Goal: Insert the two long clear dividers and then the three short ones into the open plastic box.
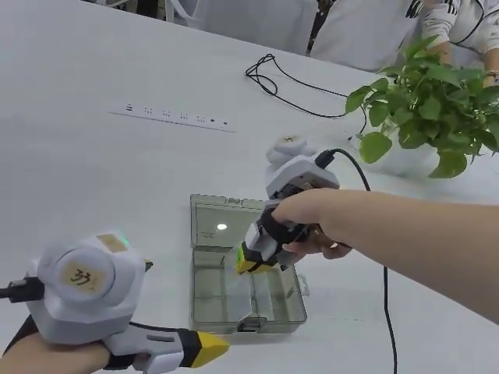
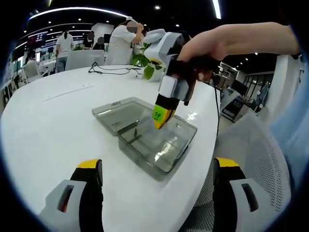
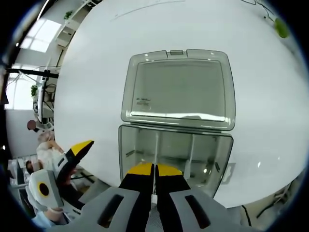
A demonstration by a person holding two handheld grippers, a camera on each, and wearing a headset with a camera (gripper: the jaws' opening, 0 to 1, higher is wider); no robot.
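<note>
In the head view, the left gripper [image 1: 204, 349] sits at the tabletop's [image 1: 93, 179] near left corner. Its round cap carries a tan disc marked "33". A hand [image 1: 316, 226] holds the right gripper [image 1: 248, 265] tilted down into the open plastic box [image 1: 277, 312], which lies close to the near edge. The box's lid [image 1: 218, 222] is folded flat behind it. The mark on the right gripper's own cap is too small to read. Farther back lie a white power strip [image 1: 171, 117] and a looped black cable [image 1: 284, 82]. A potted plant [image 1: 425, 101] stands toward the far right edge. The forearm crosses in front of the box's right side.

In the left gripper view, the left gripper's jaws stand wide apart with nothing between them, short of the box. The right gripper's yellow tip bears a green sticker [image 2: 158, 115] whose numerals look like "59", though I cannot be sure. That tip dips inside the box's far wall. A white mesh chair [image 2: 251, 154] stands past the tabletop's rounded edge, and people [image 2: 120, 43] stand beyond the far edge.

In the right gripper view, the right gripper's jaws are pressed together, pinching the top of an upright clear divider [image 3: 156, 145] left of the box's middle. A second divider [image 3: 191, 150] stands to its right. Small print near the lid's left corner is unreadable.
</note>
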